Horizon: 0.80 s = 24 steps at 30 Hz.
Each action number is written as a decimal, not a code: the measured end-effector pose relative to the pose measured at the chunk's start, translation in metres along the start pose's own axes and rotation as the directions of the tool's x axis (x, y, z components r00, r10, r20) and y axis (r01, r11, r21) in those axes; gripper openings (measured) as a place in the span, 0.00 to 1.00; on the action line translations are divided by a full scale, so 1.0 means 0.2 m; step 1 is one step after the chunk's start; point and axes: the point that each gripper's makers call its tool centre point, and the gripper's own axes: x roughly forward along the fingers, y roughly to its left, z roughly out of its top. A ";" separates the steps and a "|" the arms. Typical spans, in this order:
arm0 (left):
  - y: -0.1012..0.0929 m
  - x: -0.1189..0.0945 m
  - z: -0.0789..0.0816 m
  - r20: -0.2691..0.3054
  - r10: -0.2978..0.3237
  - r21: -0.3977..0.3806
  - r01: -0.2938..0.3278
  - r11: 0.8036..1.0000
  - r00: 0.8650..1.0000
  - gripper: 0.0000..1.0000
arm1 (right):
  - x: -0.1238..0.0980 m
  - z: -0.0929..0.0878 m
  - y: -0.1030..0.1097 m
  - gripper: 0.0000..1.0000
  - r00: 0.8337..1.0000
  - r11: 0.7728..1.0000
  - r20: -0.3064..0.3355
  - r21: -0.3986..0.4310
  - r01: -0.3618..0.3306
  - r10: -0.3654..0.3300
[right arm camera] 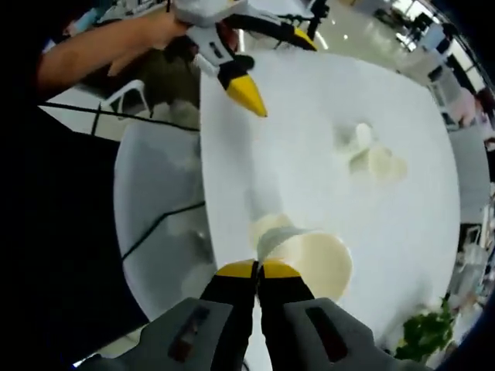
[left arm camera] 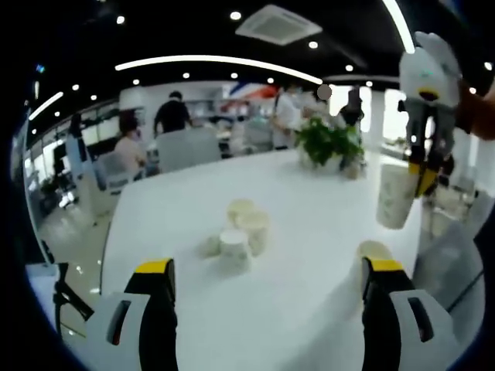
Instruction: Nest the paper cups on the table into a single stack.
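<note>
The right gripper (right arm camera: 258, 270) pinches the rim of an upright white paper cup (left arm camera: 395, 196) lifted above the white table's (left arm camera: 309, 232) right edge, while the left gripper (left arm camera: 267, 270), jaws spread, faces three grouped cups (left arm camera: 241, 230) mid-table, open surface around them.

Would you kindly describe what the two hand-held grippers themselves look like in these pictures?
The left hand-held gripper has two black jaws capped with yellow tips, each rising from a pale grey housing with a dark slot. The right hand-held gripper is built alike: black jaws, yellow tips, grey slotted bases. Seen from the left gripper view, its body is pale grey-white and rounded on top. No cables are visible.
</note>
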 end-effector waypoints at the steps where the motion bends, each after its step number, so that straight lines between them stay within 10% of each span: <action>1: 0.00 0.00 0.00 0.001 -0.001 -0.003 0.001 1.000 1.000 0.98 | 0.00 0.00 0.00 0.00 1.000 1.000 0.000 0.000 0.000 0.000; 24: 0.00 -0.01 0.01 0.019 0.005 -0.029 -0.005 1.000 1.000 0.98 | 0.13 -0.03 0.02 0.00 1.000 1.000 -0.009 0.020 -0.021 0.021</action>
